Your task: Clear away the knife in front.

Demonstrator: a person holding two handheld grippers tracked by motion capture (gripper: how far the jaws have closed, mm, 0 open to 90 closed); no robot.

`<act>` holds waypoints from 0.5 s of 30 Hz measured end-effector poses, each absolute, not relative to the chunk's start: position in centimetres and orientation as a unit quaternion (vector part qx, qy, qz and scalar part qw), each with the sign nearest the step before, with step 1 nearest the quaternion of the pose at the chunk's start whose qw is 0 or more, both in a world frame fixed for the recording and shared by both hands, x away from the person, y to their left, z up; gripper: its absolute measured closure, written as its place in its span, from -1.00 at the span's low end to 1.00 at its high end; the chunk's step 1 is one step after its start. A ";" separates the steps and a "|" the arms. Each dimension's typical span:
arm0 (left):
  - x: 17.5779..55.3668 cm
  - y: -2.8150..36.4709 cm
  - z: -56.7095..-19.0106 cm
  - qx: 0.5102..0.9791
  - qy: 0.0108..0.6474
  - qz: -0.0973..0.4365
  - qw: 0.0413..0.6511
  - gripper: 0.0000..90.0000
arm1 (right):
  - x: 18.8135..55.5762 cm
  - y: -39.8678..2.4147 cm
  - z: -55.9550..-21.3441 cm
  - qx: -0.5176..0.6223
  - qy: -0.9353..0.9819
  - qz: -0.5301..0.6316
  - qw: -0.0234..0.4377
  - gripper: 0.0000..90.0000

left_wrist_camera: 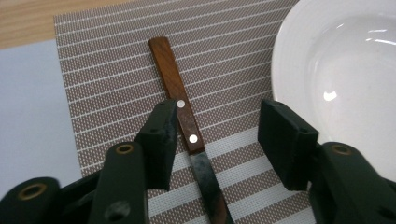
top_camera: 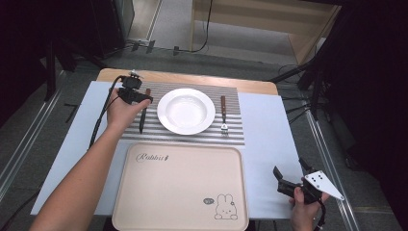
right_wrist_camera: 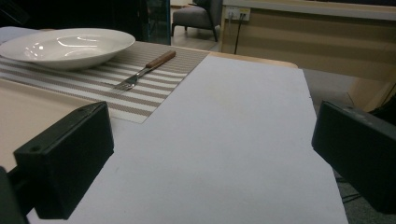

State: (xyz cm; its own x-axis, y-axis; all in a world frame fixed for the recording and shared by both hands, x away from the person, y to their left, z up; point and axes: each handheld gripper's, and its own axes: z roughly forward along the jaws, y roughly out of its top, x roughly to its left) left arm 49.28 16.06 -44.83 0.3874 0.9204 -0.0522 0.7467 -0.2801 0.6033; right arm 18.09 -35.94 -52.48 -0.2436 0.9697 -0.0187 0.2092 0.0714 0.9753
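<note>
Striped mat on table: knife (left_wrist_camera: 180, 114) is straddled by left gripper (left_wrist_camera: 219, 140), jaws part-open, handle touching one jaw, not yet pinched. Step judged: grasp; further closing needed next. Right gripper (right_wrist_camera: 210, 154) is held wide open, nothing btwn jaws.

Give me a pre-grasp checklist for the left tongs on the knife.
1. Knife handle between the left tongs jaws: ok.
2. Pads pressing on handle: not ok, one pad sits beside it, the other stands well off.
3. Jaws clear of plate: cannot tell, the far jaw is close to its rim.
4. Knife lying flat on placemat: ok.
5. Right tongs open, out of the way: ok.
6. Tray free for set-down: ok.
</note>
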 end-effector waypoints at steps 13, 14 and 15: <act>50.5 15.9 -46.6 0.786 0.549 0.151 0.242 0.32 | 18.1 -35.8 -52.5 0.476 0.621 0.486 0.390 -1.00; 50.6 15.9 -46.7 0.785 0.551 0.151 0.241 0.33 | 18.1 -35.8 -52.5 0.476 0.621 0.485 0.390 -1.00; 50.7 15.9 -46.8 0.785 0.551 0.149 0.239 0.35 | 18.1 -35.8 -52.5 0.475 0.622 0.484 0.390 -1.00</act>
